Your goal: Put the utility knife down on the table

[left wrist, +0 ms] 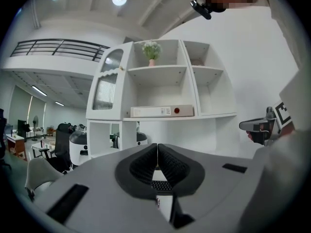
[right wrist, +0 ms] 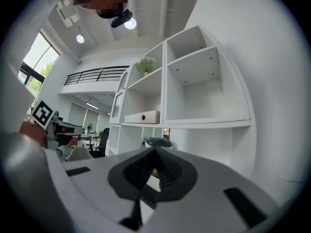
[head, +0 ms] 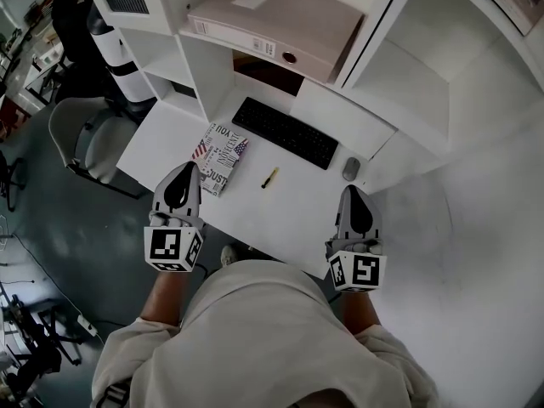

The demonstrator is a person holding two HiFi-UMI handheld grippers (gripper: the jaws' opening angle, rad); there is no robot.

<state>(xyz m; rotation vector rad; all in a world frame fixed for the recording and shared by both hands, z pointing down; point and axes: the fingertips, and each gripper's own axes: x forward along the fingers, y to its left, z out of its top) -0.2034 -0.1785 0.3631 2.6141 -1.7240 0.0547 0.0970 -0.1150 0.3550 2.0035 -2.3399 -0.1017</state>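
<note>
The utility knife (head: 269, 178), small and yellow with a dark end, lies flat on the white table (head: 289, 215) between a printed book (head: 220, 156) and the black keyboard (head: 286, 132). Neither gripper touches it. My left gripper (head: 187, 170) hovers over the table's near left edge beside the book, jaws shut and empty; in the left gripper view its pads (left wrist: 156, 152) meet with nothing between them. My right gripper (head: 351, 191) is held near the table's right front corner, also shut and empty, its pads (right wrist: 155, 153) touching at the tips.
A grey mouse (head: 351, 169) sits right of the keyboard, just ahead of the right gripper. White shelving with a lying binder (head: 272, 24) rises behind the desk. A grey chair (head: 81, 134) stands on the floor to the left.
</note>
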